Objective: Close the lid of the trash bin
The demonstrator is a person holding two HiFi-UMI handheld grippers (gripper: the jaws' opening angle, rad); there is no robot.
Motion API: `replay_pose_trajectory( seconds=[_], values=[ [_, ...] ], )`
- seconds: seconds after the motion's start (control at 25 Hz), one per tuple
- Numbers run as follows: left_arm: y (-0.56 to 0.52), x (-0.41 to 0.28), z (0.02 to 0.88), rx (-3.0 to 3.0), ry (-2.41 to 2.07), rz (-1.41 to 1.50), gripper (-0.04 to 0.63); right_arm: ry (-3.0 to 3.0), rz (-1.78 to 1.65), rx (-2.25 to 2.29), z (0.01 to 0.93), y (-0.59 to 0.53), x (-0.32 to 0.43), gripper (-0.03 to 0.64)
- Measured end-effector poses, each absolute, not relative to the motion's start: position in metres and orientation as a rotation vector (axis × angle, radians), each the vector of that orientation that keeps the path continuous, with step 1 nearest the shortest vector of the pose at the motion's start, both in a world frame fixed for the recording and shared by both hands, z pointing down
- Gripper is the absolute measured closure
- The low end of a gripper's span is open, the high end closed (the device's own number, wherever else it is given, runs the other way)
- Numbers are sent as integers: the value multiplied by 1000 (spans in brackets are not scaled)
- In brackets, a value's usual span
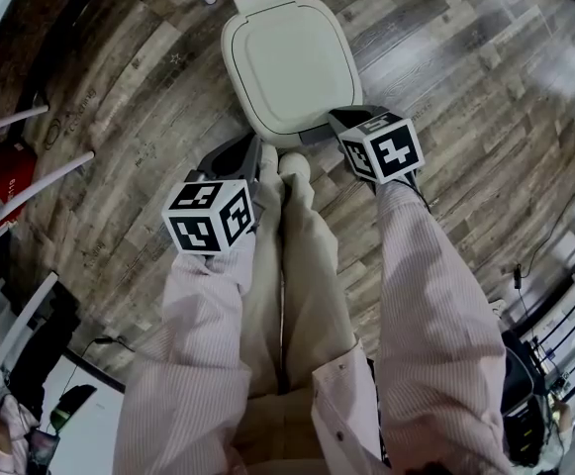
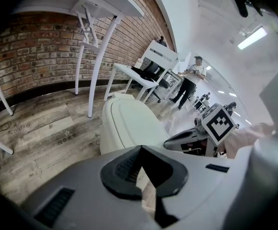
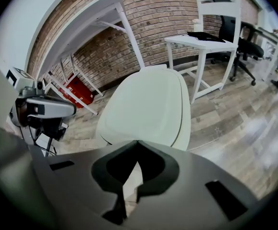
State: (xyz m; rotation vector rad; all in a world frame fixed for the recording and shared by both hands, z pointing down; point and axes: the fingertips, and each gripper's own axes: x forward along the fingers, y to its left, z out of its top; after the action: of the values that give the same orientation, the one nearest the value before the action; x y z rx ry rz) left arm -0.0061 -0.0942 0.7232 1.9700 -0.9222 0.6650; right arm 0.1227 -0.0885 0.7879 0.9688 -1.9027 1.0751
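Head view: trash bin (image 1: 250, 125) stands on the floor (image 1: 445, 77), lid (image 1: 289, 62) already down; left gripper (image 1: 255, 151) and right gripper (image 1: 335, 119) flank it, jaws together, empty; a needless push could skid it

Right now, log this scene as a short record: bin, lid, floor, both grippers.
trash bin: cream, standing on the wood-plank floor
lid: down, flat on the bin
left gripper: fingers together, nothing between them, short of the bin
right gripper: fingers together, nothing between them, by the bin's near edge; contact unclear
task status: lid appears closed
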Motion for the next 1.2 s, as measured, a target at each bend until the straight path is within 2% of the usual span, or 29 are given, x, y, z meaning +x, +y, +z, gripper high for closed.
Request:
replay_pose_trajectory(
  seconds=[0.4, 1.2],
  values=[
    [-97, -9, 689, 2006, -912, 638, 603, -2023, 1170, 1159, 745, -88, 117, 614],
    [-141, 3, 512, 2235, -958, 461, 603, -2308, 975, 1495, 534, -124, 115, 614]
  ],
)
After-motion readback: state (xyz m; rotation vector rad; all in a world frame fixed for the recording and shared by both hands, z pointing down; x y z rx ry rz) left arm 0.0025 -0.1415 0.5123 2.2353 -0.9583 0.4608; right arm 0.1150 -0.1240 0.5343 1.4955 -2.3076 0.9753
